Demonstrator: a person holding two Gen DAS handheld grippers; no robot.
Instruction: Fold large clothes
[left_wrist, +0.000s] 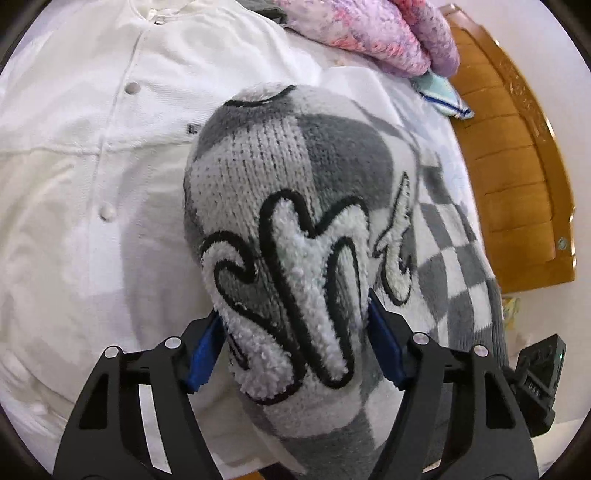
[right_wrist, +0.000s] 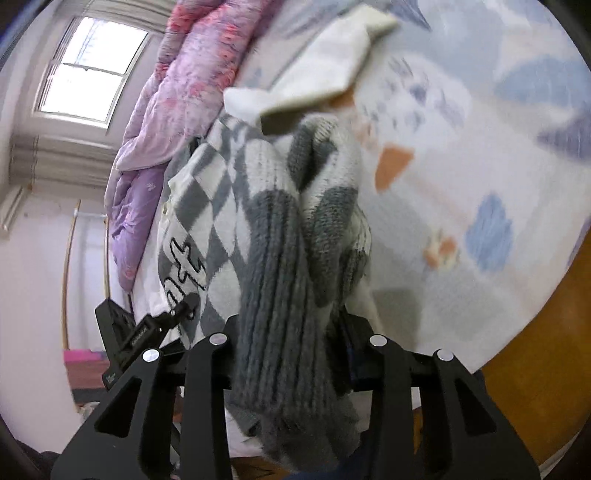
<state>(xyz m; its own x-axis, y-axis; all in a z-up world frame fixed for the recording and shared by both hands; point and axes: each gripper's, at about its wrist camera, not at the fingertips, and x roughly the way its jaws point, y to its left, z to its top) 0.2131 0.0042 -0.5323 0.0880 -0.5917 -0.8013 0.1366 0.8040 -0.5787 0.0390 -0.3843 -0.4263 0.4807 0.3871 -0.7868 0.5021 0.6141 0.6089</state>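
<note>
A grey-and-white checkered knit sweater (left_wrist: 288, 177) with fluffy black-edged lettering is bunched up over a white snap-button garment (left_wrist: 92, 147). My left gripper (left_wrist: 295, 343) grips a thick fold of the sweater, and its blue pads (left_wrist: 205, 347) press on the fold from both sides. In the right wrist view the same sweater (right_wrist: 221, 206) hangs lifted above the bed. My right gripper (right_wrist: 291, 347) is shut on its dark grey ribbed edge, which hides the fingertips. Part of the left gripper's body (right_wrist: 129, 339) shows at the left.
A pink and purple quilt (left_wrist: 369, 29) is heaped at the far side of the bed. The wooden bed frame (left_wrist: 517, 166) runs along the right. A patterned bedsheet (right_wrist: 480, 147) and a cream garment (right_wrist: 332, 62) lie below the right gripper. A window (right_wrist: 92, 70) is at the upper left.
</note>
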